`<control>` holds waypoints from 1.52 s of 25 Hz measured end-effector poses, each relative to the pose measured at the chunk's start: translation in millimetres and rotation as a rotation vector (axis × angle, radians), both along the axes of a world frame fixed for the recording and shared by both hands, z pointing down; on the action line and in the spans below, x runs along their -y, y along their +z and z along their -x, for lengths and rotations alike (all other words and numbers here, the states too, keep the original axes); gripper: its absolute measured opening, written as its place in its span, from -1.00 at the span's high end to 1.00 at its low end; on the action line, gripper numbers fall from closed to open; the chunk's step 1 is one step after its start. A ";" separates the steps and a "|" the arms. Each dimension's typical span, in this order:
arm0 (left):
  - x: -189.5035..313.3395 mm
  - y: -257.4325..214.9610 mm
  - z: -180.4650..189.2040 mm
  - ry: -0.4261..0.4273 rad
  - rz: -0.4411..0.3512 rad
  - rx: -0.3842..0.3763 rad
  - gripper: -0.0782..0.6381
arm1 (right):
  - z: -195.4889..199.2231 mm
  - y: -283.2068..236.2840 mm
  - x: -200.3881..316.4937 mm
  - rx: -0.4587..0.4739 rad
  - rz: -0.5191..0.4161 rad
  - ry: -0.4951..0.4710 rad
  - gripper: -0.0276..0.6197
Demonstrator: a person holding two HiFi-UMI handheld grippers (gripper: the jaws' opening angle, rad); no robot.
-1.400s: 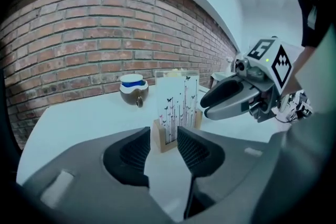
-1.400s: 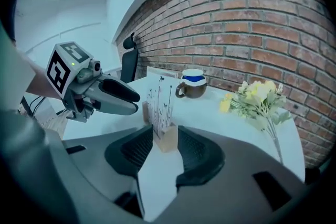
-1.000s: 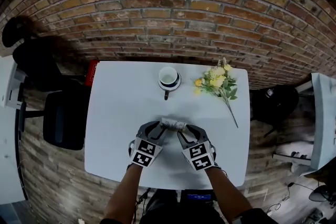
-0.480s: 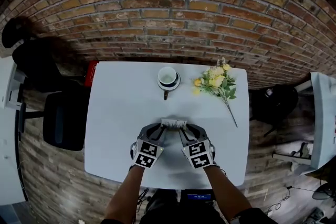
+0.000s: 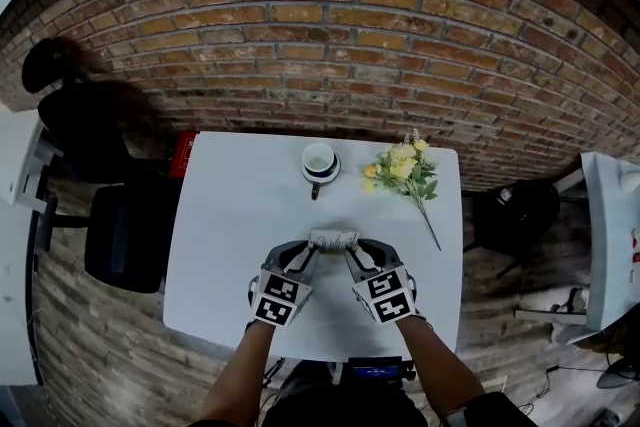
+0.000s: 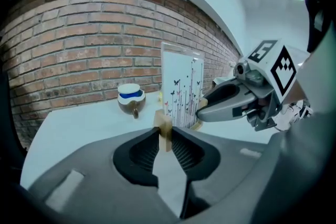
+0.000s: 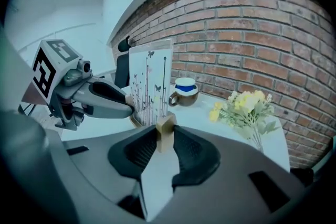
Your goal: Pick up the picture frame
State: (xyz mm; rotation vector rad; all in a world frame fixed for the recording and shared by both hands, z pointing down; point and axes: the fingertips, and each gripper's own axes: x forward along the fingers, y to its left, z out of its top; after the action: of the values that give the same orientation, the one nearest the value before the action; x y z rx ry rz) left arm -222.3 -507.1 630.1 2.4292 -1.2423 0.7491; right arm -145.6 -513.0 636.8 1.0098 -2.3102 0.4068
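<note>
The picture frame [image 5: 333,239] is a clear panel printed with butterflies and stems [image 6: 182,92], standing upright in a pale wooden base. I hold it just above the white table [image 5: 230,215], one gripper at each end. My left gripper [image 5: 311,248] has its jaws closing, and its pads [image 6: 155,140] press on the left end of the wooden base. My right gripper [image 5: 352,249] is closing too, with the right end of the base [image 7: 165,131] pinched between its pads. Each gripper shows in the other's view: the right gripper [image 6: 210,107] and the left gripper [image 7: 123,102].
A white and blue cup [image 5: 320,161] on a saucer stands at the table's far edge. Beside it on the right lies a bunch of yellow flowers [image 5: 400,170]. A brick wall [image 5: 320,35] runs behind the table. A black chair [image 5: 125,235] stands at the left and a red object [image 5: 182,153] at the far left corner.
Both grippers' jaws have narrowed onto the ends of the frame's wooden base. The frame has come up a little off the table with them.
</note>
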 end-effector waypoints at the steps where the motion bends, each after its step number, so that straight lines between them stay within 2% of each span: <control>1: -1.4 -9.0 -1.3 0.000 -0.009 -0.002 0.56 | -1.8 -7.3 -0.7 0.008 0.002 -0.001 0.58; 4: -7.7 -33.5 -4.5 0.001 -0.034 -0.010 0.56 | -5.9 -29.1 -4.9 0.033 0.015 -0.007 0.59; 12: -32.1 -66.4 -13.4 -0.009 -0.074 -0.055 0.56 | -14.6 -65.6 -26.6 0.019 -0.036 -0.041 0.58; 18: -49.7 -63.0 -15.5 -0.041 -0.061 -0.082 0.55 | -17.3 -64.8 -42.8 0.020 -0.031 -0.044 0.59; 28: -51.1 -68.9 -13.6 -0.053 -0.068 -0.072 0.55 | -15.4 -69.2 -43.0 0.037 -0.040 -0.054 0.59; 38: -64.4 -70.7 -20.9 -0.073 -0.063 -0.059 0.55 | -22.2 -67.3 -55.0 0.072 -0.004 -0.066 0.59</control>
State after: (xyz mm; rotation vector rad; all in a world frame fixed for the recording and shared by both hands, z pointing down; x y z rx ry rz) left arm -201.4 -442.7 559.4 2.4222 -1.3427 0.6223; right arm -123.5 -458.0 569.5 0.9323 -2.4023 0.4188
